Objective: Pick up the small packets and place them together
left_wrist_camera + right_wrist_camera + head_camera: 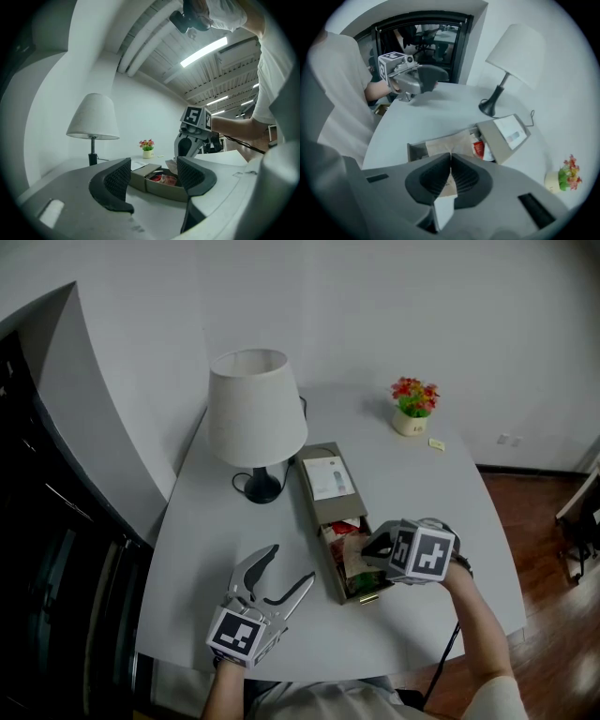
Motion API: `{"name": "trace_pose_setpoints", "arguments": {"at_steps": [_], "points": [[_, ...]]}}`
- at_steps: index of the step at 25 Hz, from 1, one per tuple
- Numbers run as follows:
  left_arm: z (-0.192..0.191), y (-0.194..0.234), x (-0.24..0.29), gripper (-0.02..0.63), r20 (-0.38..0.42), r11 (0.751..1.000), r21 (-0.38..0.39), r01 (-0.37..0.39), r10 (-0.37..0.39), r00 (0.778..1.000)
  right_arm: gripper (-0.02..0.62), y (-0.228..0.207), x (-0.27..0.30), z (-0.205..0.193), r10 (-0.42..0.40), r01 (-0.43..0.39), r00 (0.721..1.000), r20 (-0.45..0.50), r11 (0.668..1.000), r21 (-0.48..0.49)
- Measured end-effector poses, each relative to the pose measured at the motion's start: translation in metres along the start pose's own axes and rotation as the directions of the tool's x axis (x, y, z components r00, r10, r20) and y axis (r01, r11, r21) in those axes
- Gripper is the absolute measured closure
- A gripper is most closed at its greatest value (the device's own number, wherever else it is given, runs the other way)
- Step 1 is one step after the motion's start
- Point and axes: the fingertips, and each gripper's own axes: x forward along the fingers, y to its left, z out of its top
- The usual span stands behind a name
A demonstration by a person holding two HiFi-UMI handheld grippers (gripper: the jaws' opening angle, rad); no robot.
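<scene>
A grey-brown box (323, 507) lies on the white table with its drawer (335, 570) slid out toward me. Small packets, one red (344, 529), fill the drawer. My right gripper (372, 549) hangs over the drawer, pointing steeply down. In the right gripper view it (451, 161) is shut on a tan paper packet (449, 145) whose pale end sticks out behind the pads. A red packet (478, 148) lies beside it. My left gripper (291, 565) rests level on the table left of the box, open and empty (152, 176).
A white table lamp (255, 418) stands behind the left gripper, its cord by the box. A small flower pot (412, 409) and a yellow note (436, 443) sit at the far right. A white card (329, 477) lies on the box's top.
</scene>
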Motion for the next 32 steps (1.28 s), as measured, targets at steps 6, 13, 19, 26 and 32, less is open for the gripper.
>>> {"name": "trace_pose_setpoints", "arguments": {"at_steps": [6, 13, 19, 26, 32], "points": [[0.002, 0.001, -0.001, 0.291, 0.000, 1.000, -0.003, -0.002, 0.002, 1.000, 0.569, -0.073, -0.012, 0.012, -0.240, 0.240, 0.969, 0.062, 0.971, 0.011], [-0.004, 0.014, -0.007, 0.290, -0.012, 0.999, 0.000, -0.032, 0.032, 0.999, 0.571, -0.111, 0.015, 0.048, -0.303, 0.318, 0.945, 0.123, 0.938, -0.135], [-0.002, 0.022, -0.011, 0.290, -0.007, 0.998, -0.008, -0.057, 0.057, 0.998, 0.588, -0.117, 0.053, 0.057, -0.314, 0.331, 0.943, 0.106, 0.884, -0.329], [0.000, 0.031, -0.017, 0.291, 0.005, 0.997, -0.006, -0.077, 0.077, 0.997, 0.552, -0.141, 0.031, 0.060, -0.461, 0.495, 0.863, 0.208, 0.854, -0.161], [0.008, 0.024, -0.015, 0.291, 0.023, 0.998, -0.015, -0.061, 0.062, 0.998, 0.548, -0.120, -0.045, 0.067, -0.541, 0.468, 0.663, 0.517, 0.839, 0.278]]}}
